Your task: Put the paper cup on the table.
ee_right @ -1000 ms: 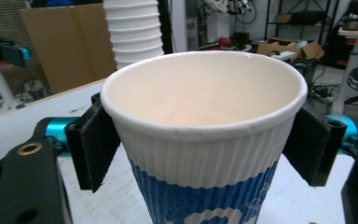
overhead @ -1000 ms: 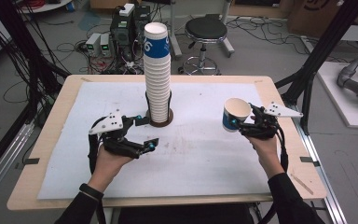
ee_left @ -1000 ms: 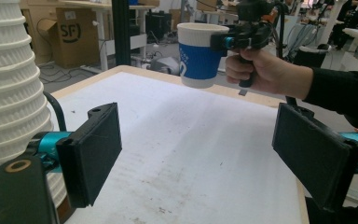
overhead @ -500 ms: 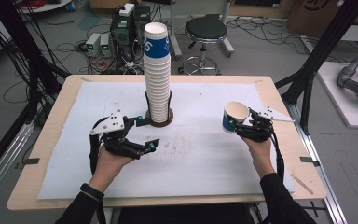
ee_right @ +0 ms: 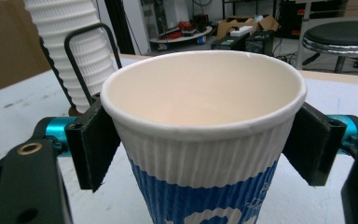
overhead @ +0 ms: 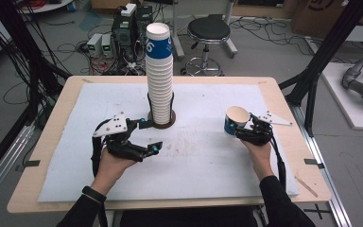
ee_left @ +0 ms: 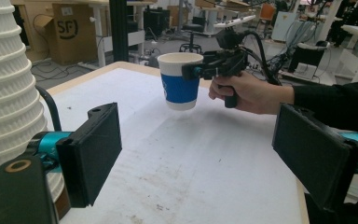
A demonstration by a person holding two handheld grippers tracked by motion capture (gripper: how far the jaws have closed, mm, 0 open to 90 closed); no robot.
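Your right tool [overhead: 246,126] is clamped on a blue-and-white paper cup [overhead: 236,120], one jaw pressed to each side just under the rim, holding it upright and clear of the white-covered surface [overhead: 208,161] near its right edge. Your left tool [overhead: 147,136] hangs with its jaws spread wide and nothing between them, just beside the tall stack of cups [overhead: 159,75] standing in its dark holder at mid-surface
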